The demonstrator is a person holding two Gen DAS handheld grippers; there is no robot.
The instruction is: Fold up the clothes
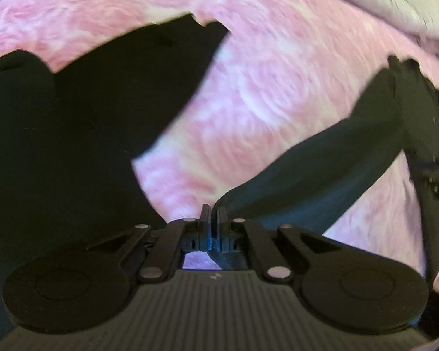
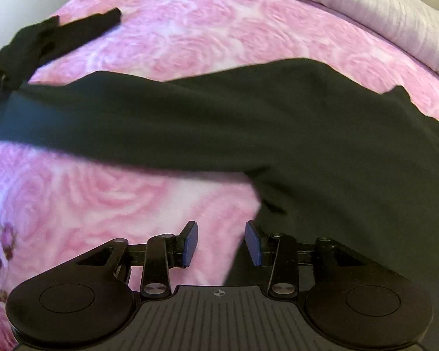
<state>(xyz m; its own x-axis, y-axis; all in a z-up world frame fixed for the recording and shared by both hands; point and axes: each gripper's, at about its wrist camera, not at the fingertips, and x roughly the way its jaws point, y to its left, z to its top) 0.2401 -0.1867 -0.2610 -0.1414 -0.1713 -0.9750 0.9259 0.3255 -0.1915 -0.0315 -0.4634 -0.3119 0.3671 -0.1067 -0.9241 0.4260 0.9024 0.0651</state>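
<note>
A black garment point(image 2: 248, 122) lies spread across a pink rose-patterned bedcover point(image 2: 175, 29). My left gripper point(image 1: 210, 213) is shut on a strip of that black garment point(image 1: 322, 169), which stretches tight up and to the right. A larger part of the cloth point(image 1: 73, 131) lies at the left. My right gripper point(image 2: 221, 242) stands open low over the cover, with nothing between its blue pads point(image 2: 190, 242). The garment's edge runs just beside its right finger. At the far left of the right wrist view, a bunched end of the cloth point(image 2: 29, 46) meets a dark shape at the frame edge.
A pale lilac ribbed pillow or blanket point(image 2: 365, 3) lies along the far side of the bed, also in the left wrist view point(image 1: 395, 3). A dark blurred device point(image 1: 430, 158) shows at the right edge there. A dark flower print point(image 2: 0, 263) marks the cover at left.
</note>
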